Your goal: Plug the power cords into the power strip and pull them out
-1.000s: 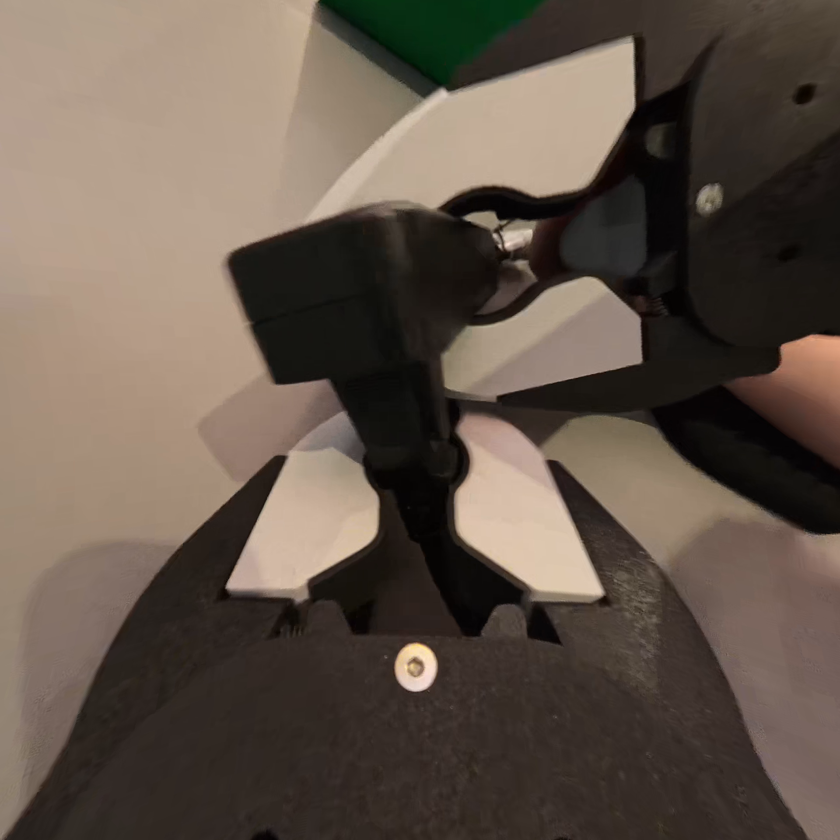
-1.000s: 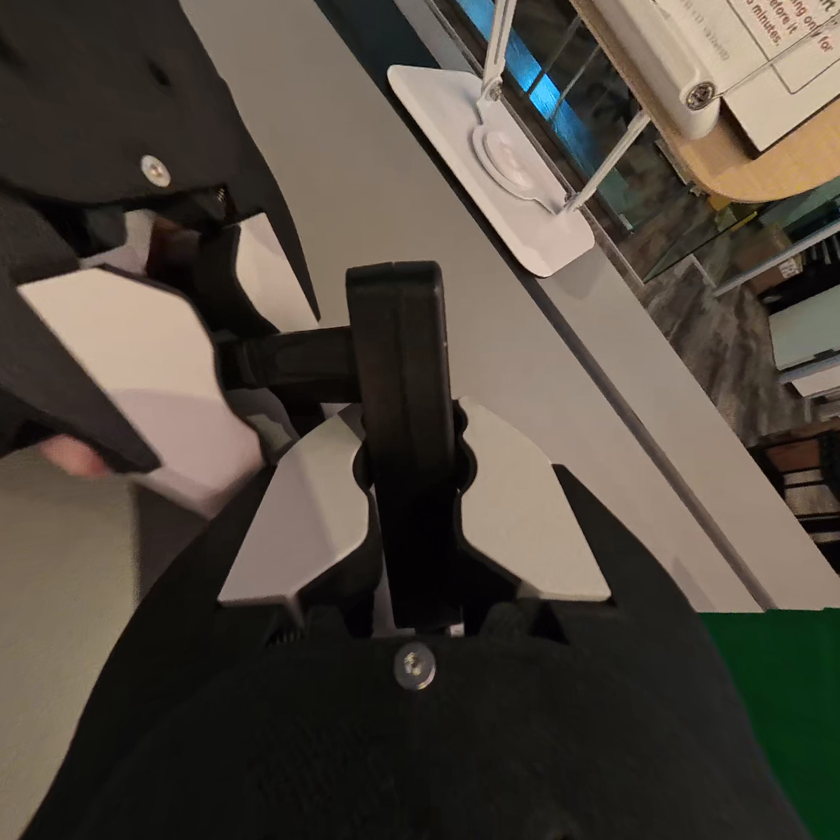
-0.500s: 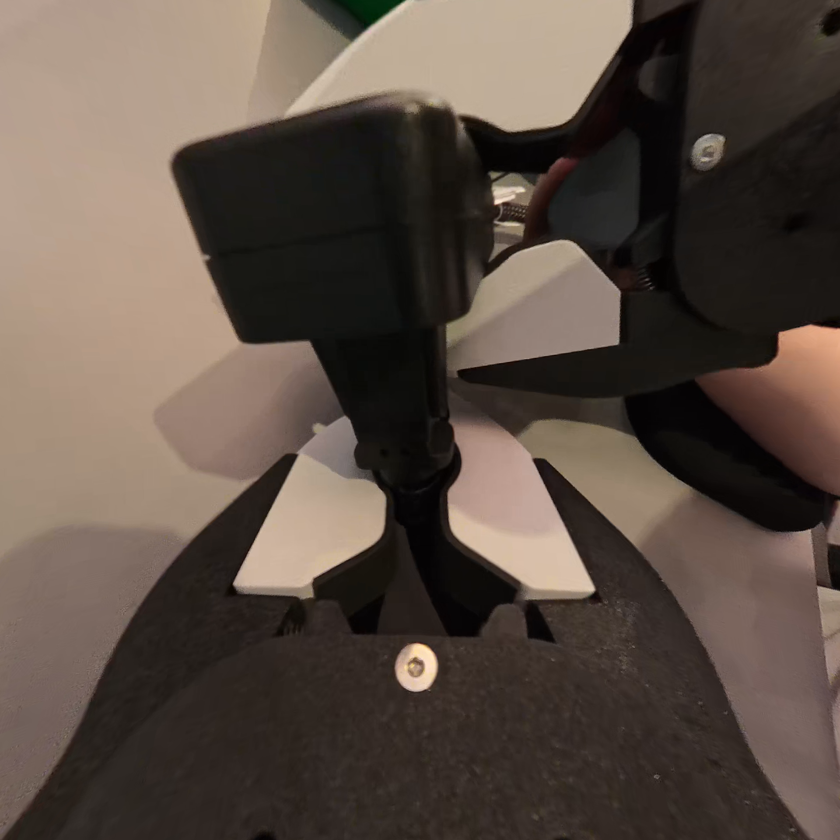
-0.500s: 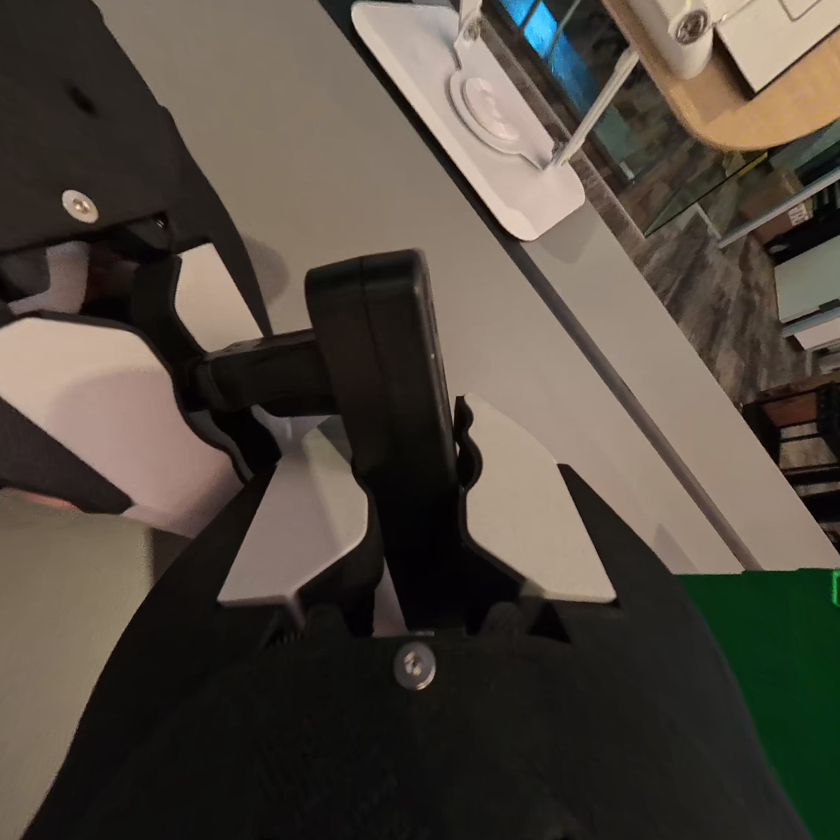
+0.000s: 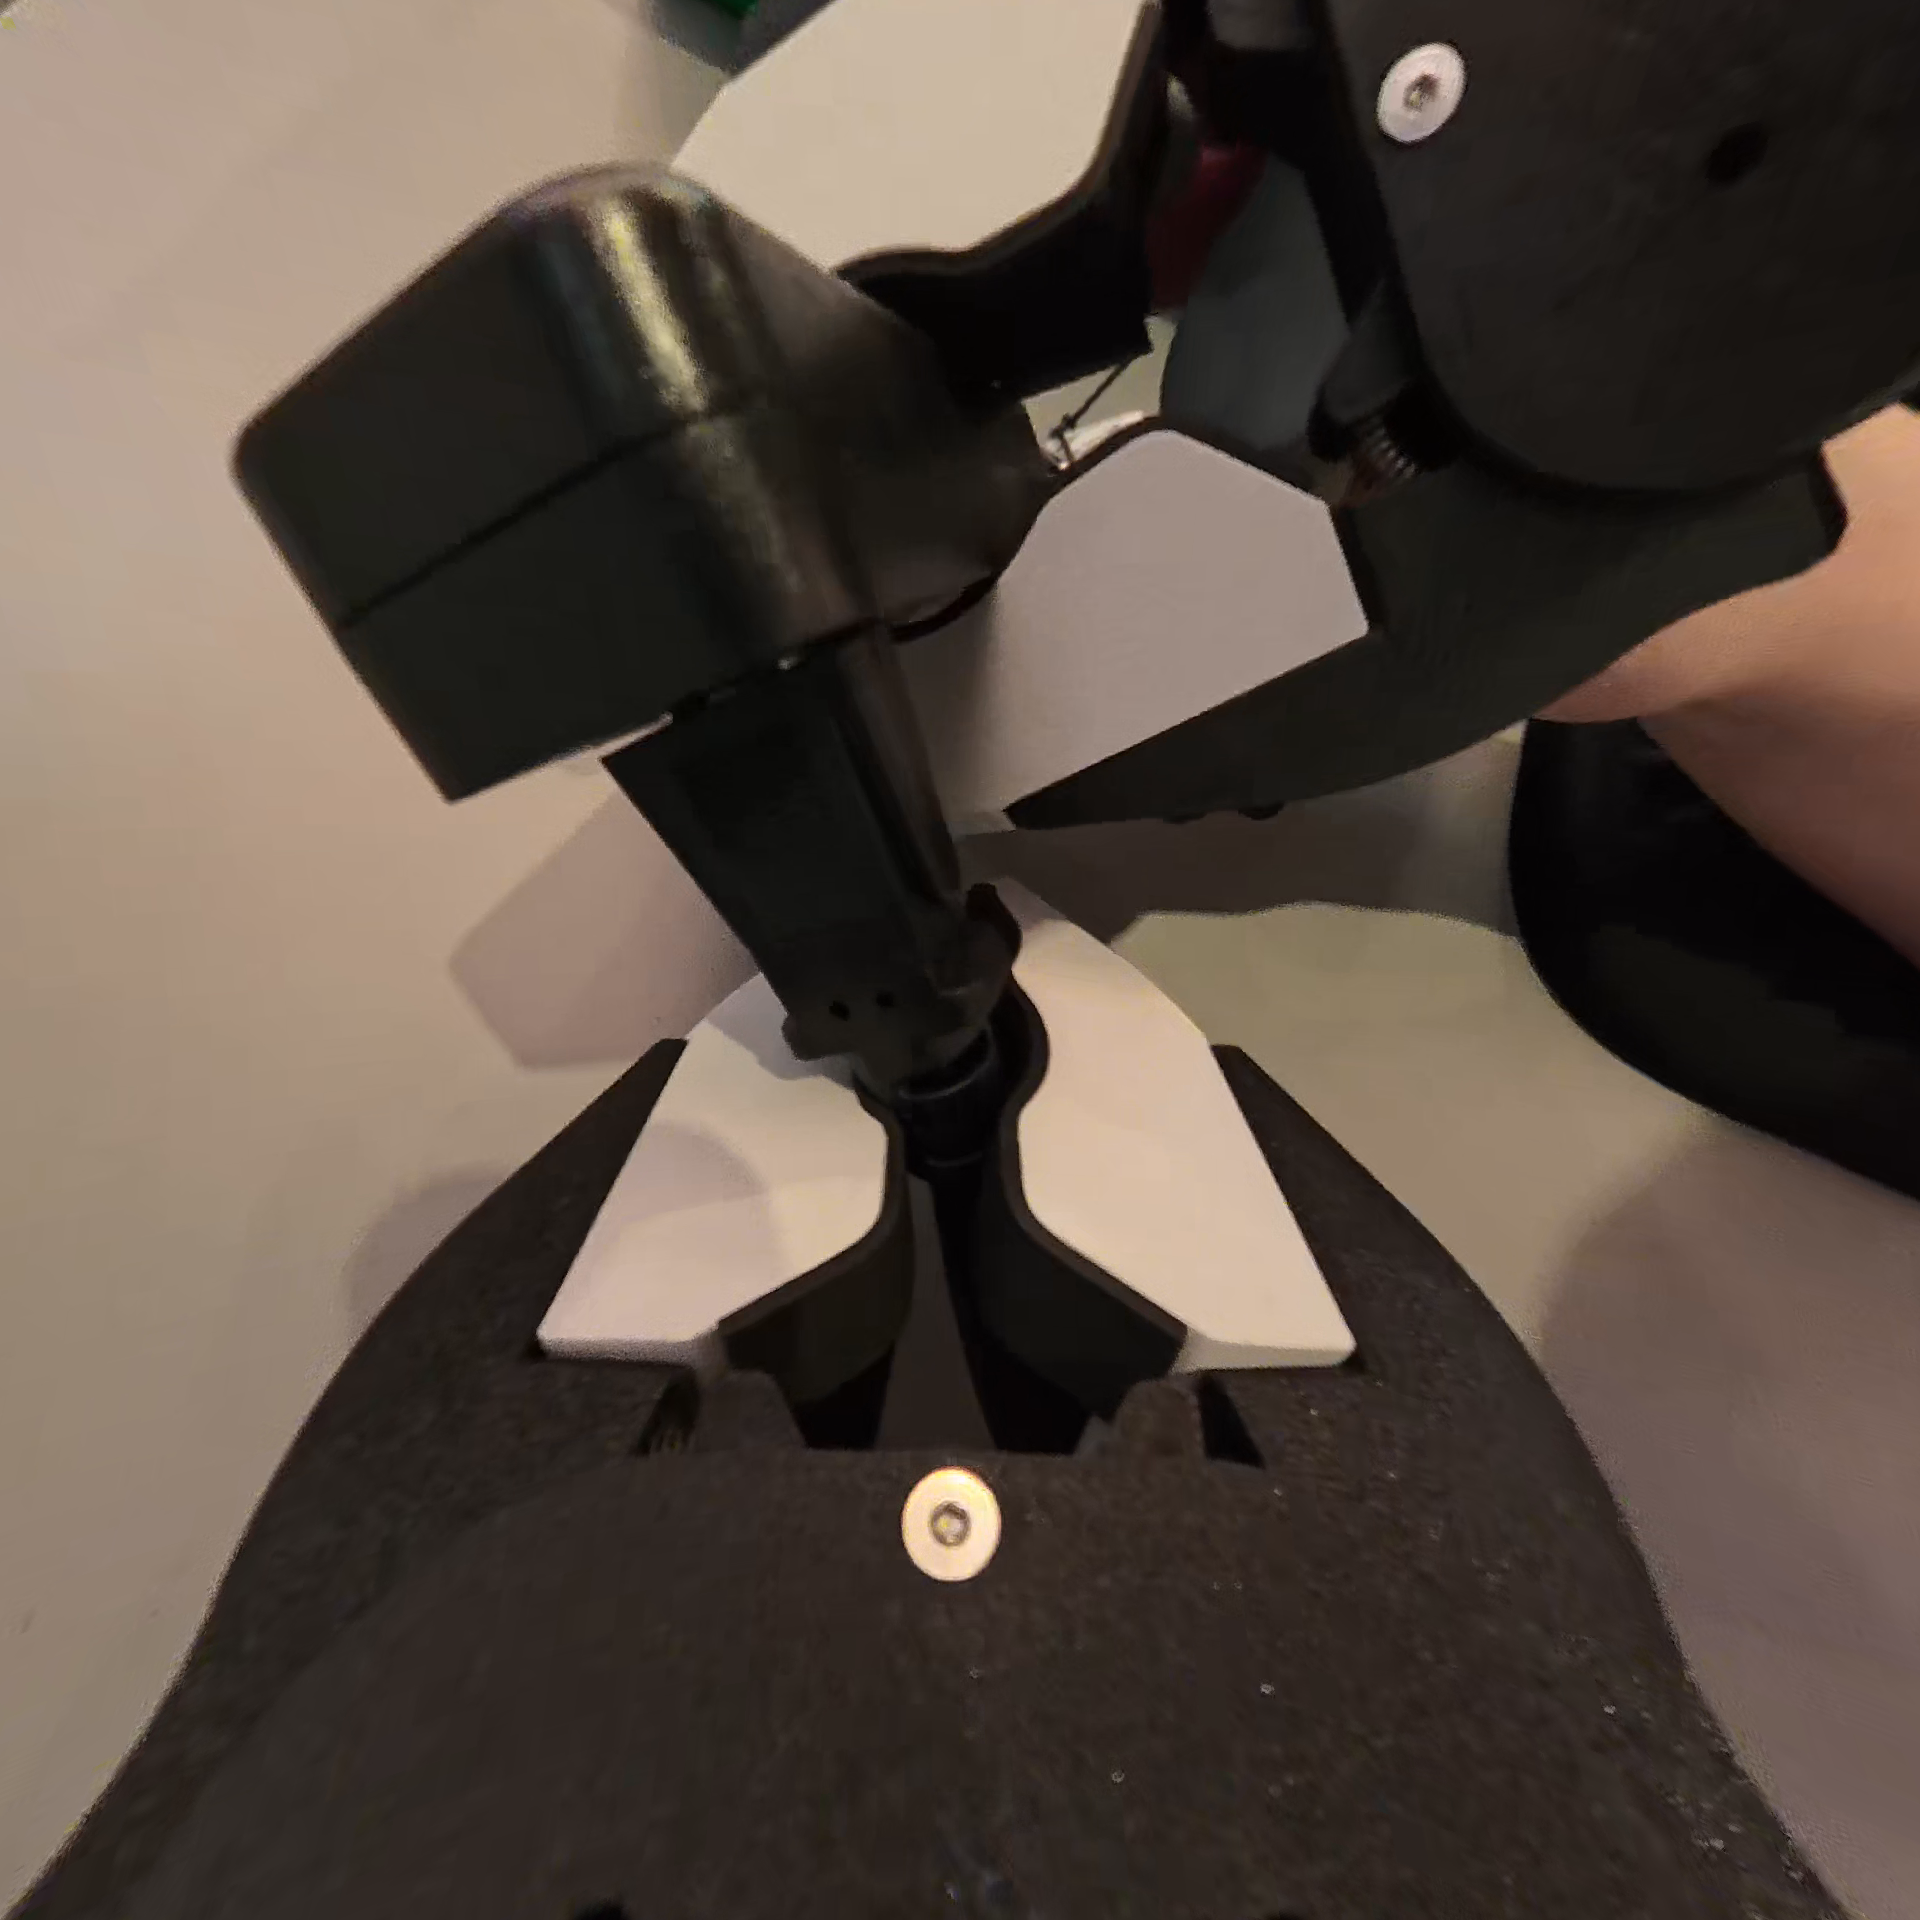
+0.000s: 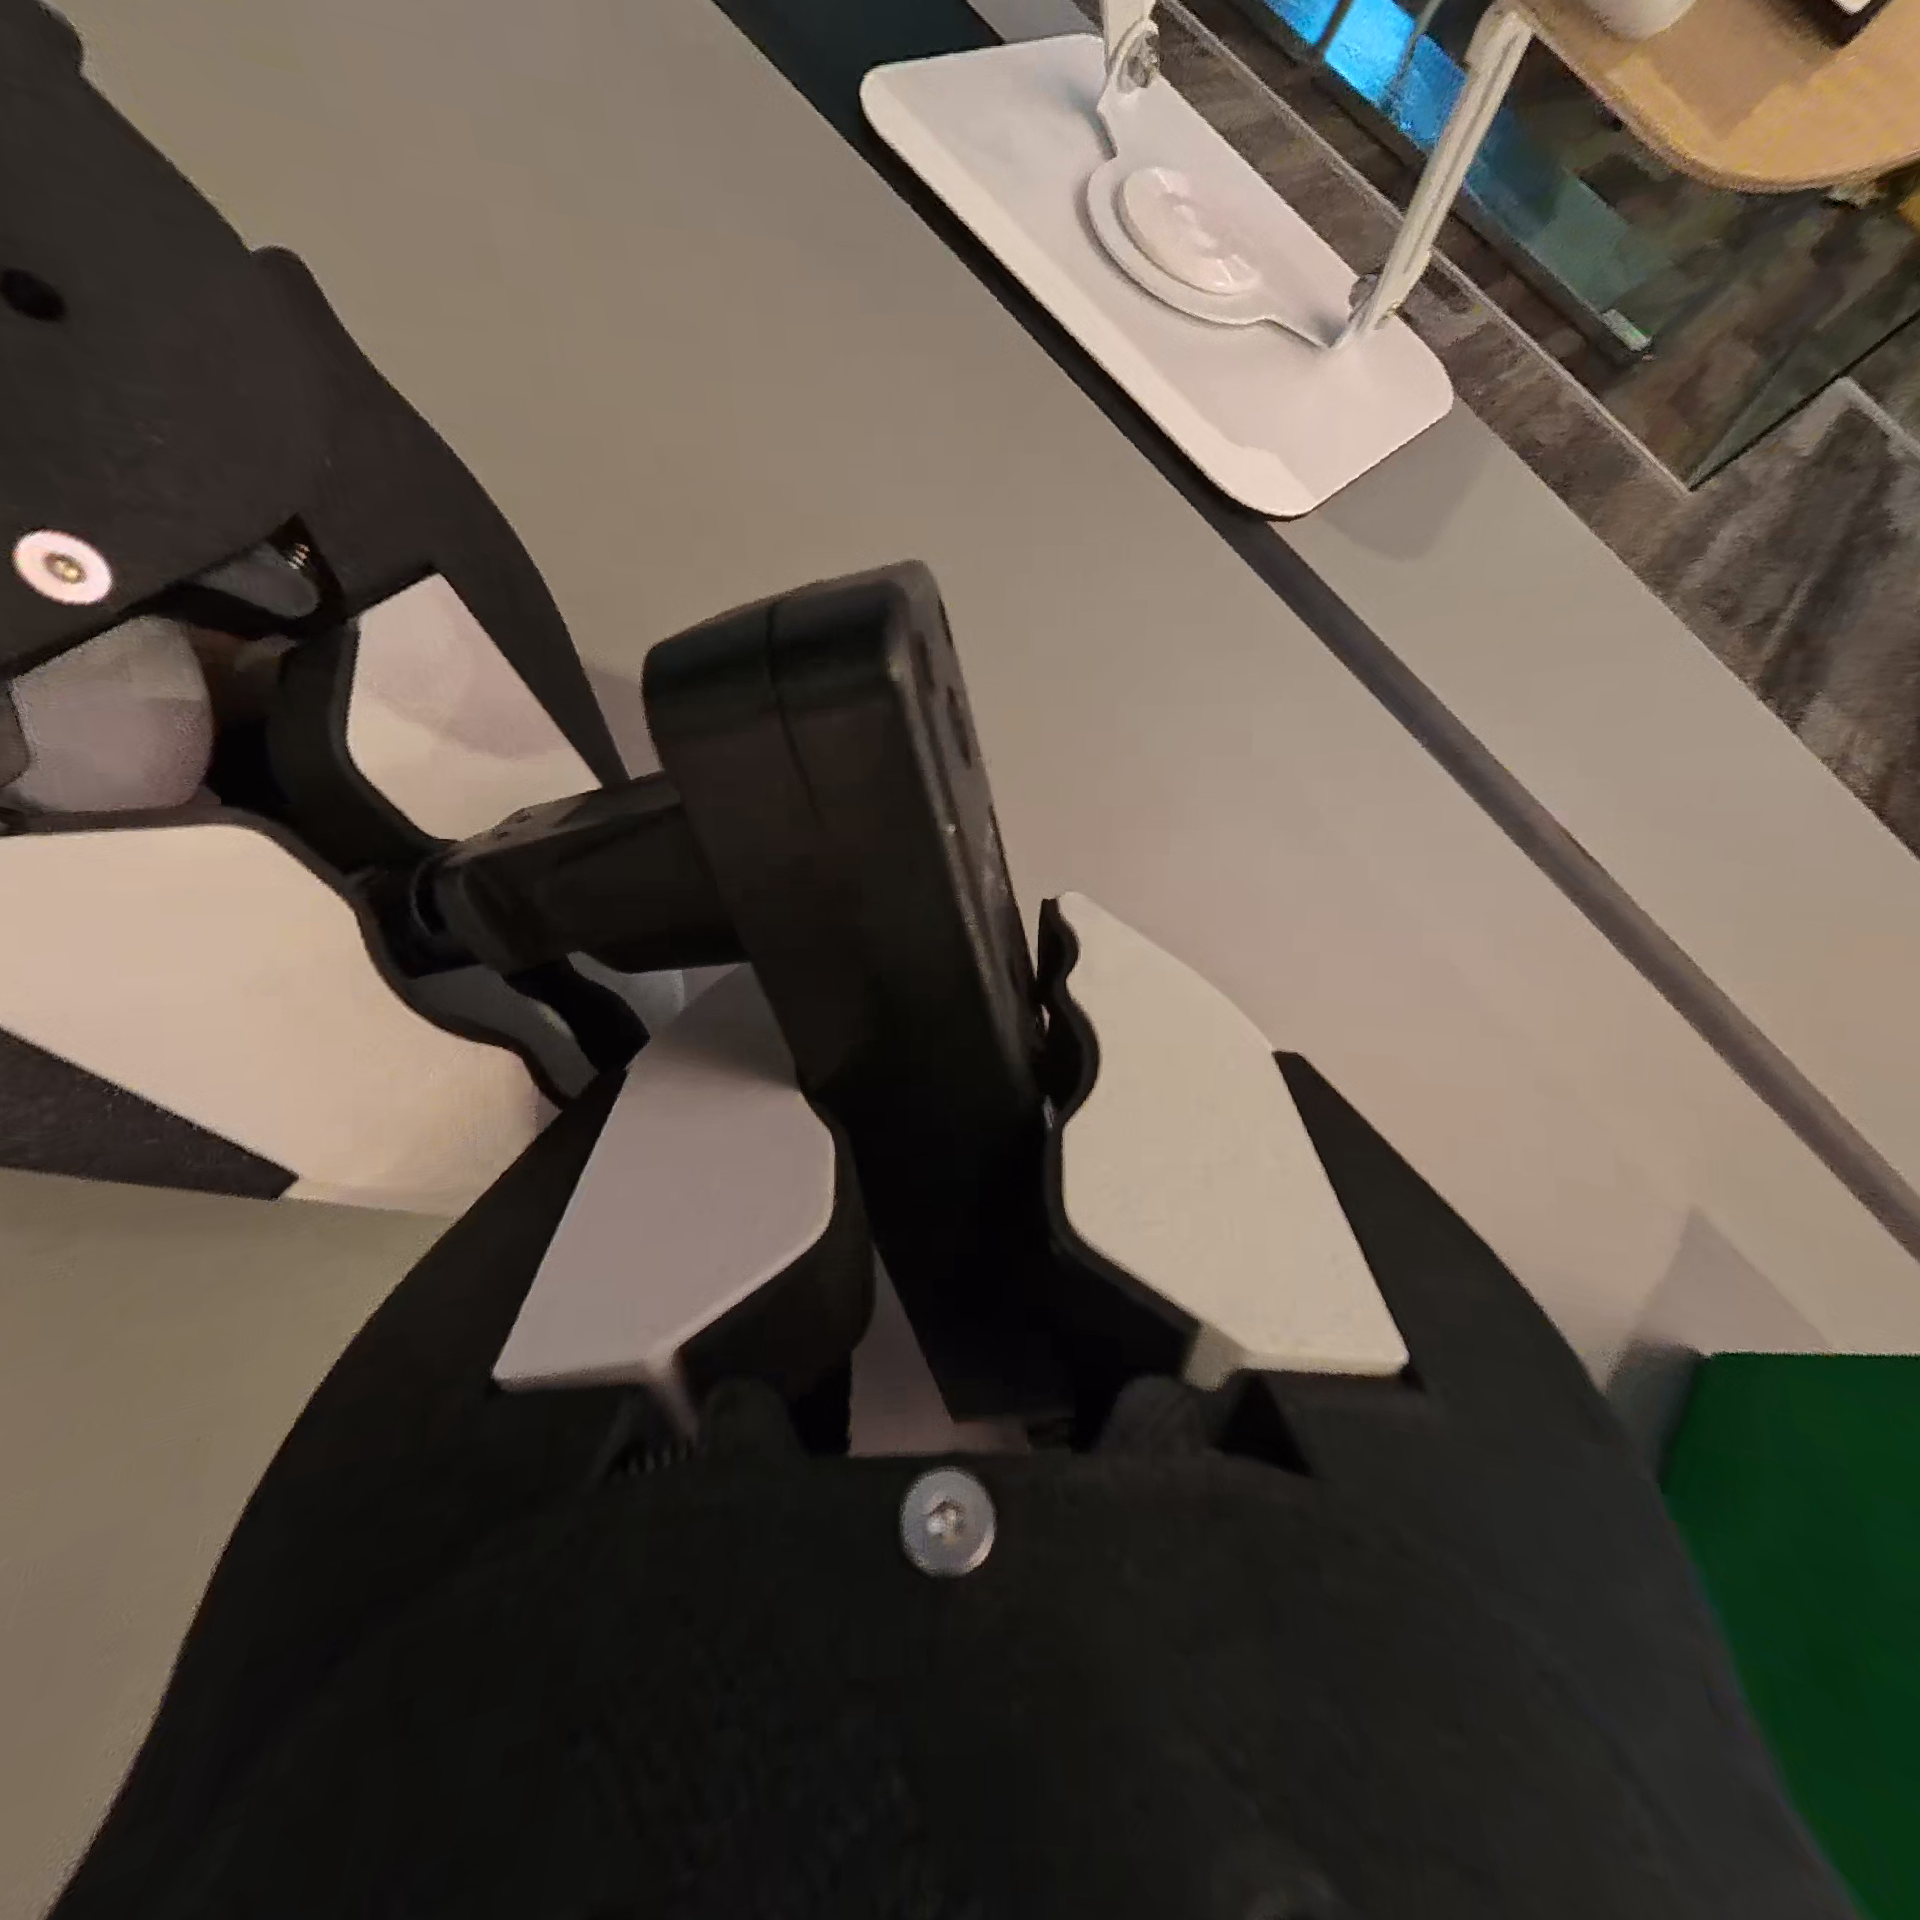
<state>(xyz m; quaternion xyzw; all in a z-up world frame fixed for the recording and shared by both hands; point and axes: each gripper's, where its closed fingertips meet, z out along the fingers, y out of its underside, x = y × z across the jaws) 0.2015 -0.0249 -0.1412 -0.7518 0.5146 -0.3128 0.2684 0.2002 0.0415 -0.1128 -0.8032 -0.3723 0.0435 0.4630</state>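
Item: black power strip (image 6: 862, 935), a flat rigid slab held off the grey table (image 6: 727, 312), with 1 black power cord plug (image 5: 821, 883) seated in its broad face.

Location: between the 2 grippers, above the tabletop; a white stand base (image 6: 1153, 270) sits well apart near the table edge.

Right gripper (image 6: 945, 1132): fingers clamped on the strip's narrow edges, the strip standing roughly upright between them and tilted slightly left.

Left gripper (image 5: 951, 1101): fingers closed together around the cord's strain relief just behind the plug body, cord running back between them.

Handling, as judged: strip is hard plastic, stiff, light, smooth enough to twist in a 2-point pinch. Plug body is rigid; the strain relief is flexible and will bend under pull. Better hold is the square plug body itself.

Risk, as judged: an off-axis pull could lever the strip out of the right grip.

Also visible: a person's hand (image 5: 1766, 623) behind the right gripper.
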